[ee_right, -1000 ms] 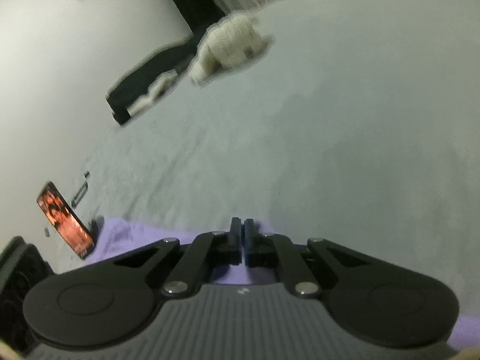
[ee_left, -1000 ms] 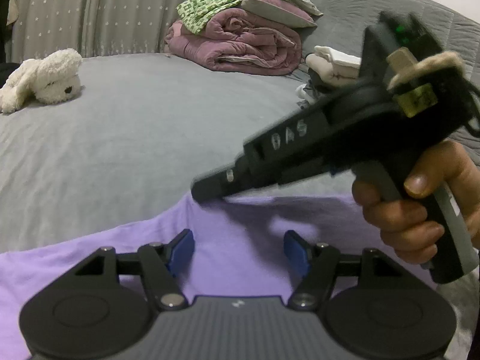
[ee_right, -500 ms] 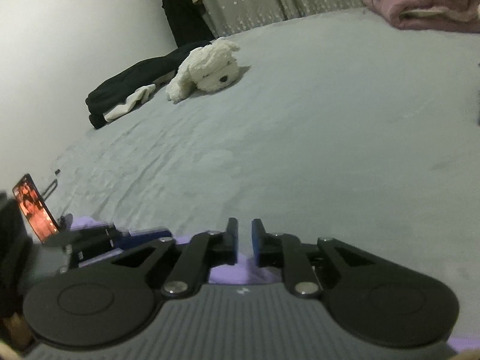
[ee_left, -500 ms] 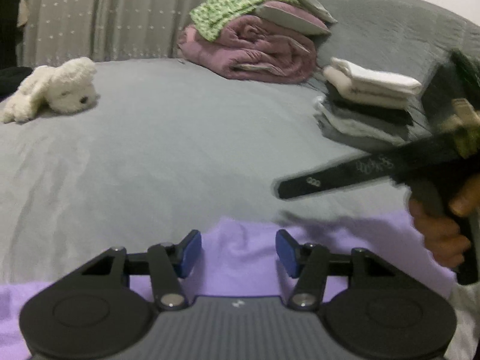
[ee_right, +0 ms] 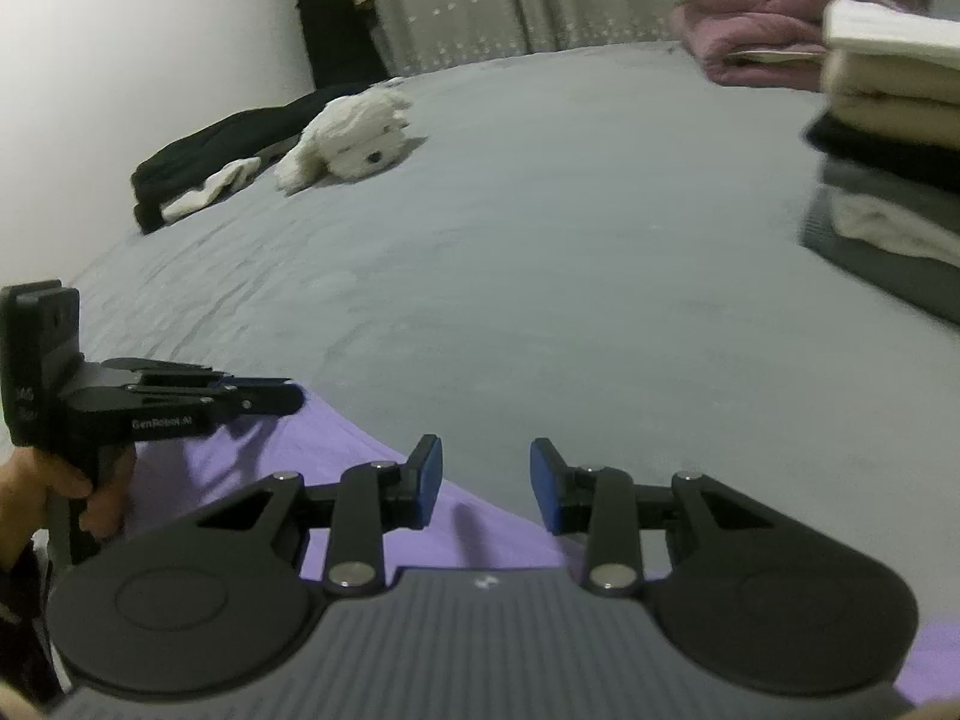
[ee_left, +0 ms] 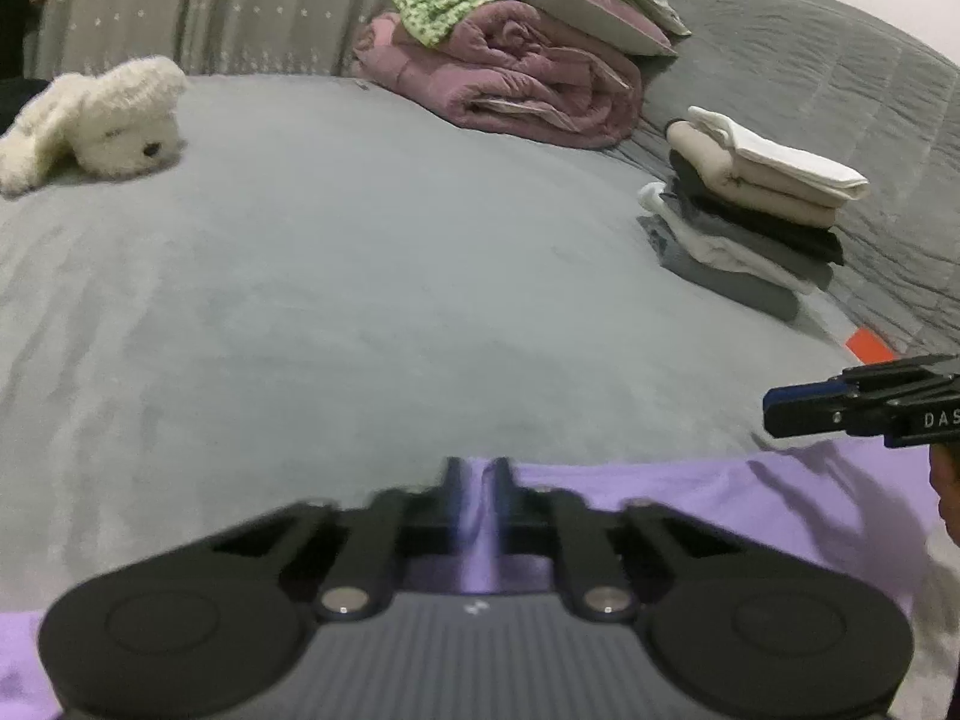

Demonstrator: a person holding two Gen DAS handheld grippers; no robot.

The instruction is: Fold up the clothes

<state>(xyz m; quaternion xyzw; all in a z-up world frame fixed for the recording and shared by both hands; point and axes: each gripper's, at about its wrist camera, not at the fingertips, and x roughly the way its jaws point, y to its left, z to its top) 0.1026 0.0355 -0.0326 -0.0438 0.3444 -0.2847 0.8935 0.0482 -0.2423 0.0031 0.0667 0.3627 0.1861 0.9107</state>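
A purple garment (ee_left: 690,498) lies flat on the grey bed at the near edge; it also shows in the right wrist view (ee_right: 336,450). My left gripper (ee_left: 477,480) is nearly shut, pinching a ridge of the purple cloth at its far edge. My right gripper (ee_right: 486,480) is open and empty, just above the garment's far edge. In the left wrist view the right gripper (ee_left: 780,408) pokes in at the right. In the right wrist view the left gripper (ee_right: 282,399) shows at the left, fingers together over the cloth.
A stack of folded clothes (ee_left: 750,204) sits on the right of the grey bed (ee_left: 372,276). A rolled pink duvet with pillows (ee_left: 510,72) lies at the back. A white plush dog (ee_left: 102,120) and dark clothes (ee_right: 210,150) lie at the far left.
My left gripper has closed from open onto the purple cloth. My right gripper has swung right, away from the left one, and opened from shut.
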